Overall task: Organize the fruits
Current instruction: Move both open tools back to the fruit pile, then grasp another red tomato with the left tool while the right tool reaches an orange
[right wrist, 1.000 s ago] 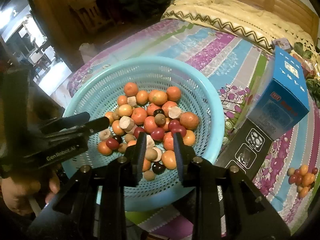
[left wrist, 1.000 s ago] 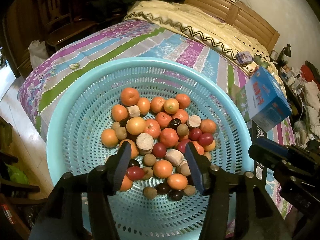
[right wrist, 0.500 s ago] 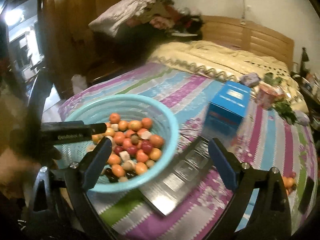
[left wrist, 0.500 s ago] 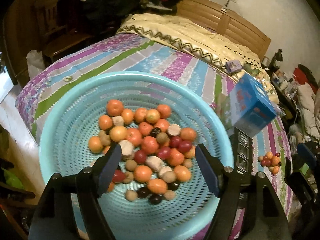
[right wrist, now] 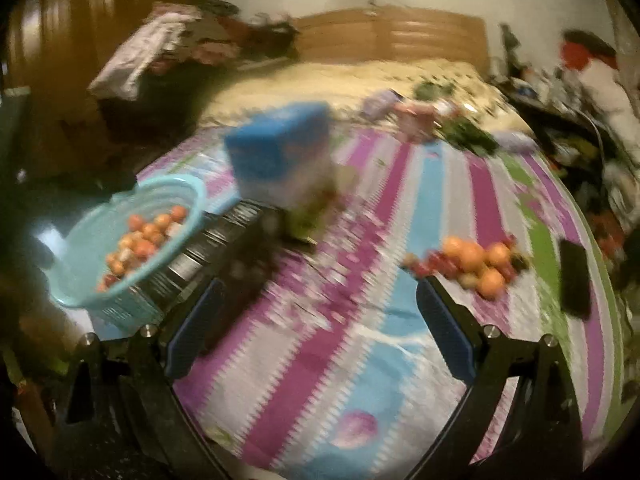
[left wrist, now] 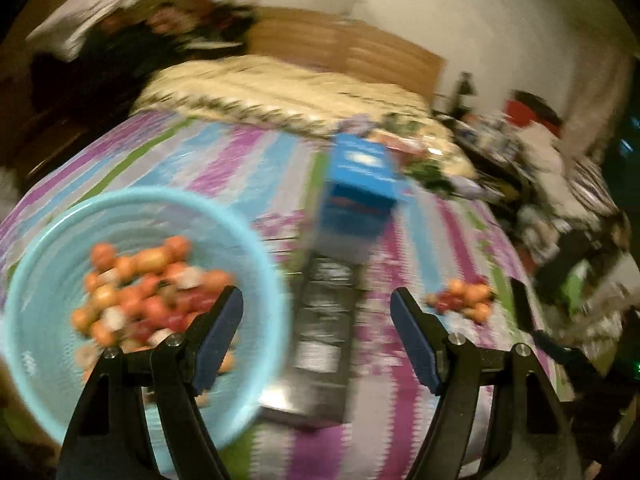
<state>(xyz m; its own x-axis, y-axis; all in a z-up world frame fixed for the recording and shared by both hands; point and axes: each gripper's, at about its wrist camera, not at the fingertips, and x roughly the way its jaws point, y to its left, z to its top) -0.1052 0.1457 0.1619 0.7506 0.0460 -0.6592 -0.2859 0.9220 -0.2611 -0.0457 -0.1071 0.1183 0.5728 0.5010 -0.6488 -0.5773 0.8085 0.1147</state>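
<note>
You've swung both away from the basket toward the loose fruit pile on the bed: left hand-held gripper and right hand-held gripper are released and empty, ready to collect it.

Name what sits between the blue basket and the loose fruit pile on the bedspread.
A blue box and a dark flat tray lie between basket and fruit pile, in both views.

Both wrist views look down at a slant across the striped bed, blurred. The left sits nearer the basket; both share the blue box and fruit pile.
</note>
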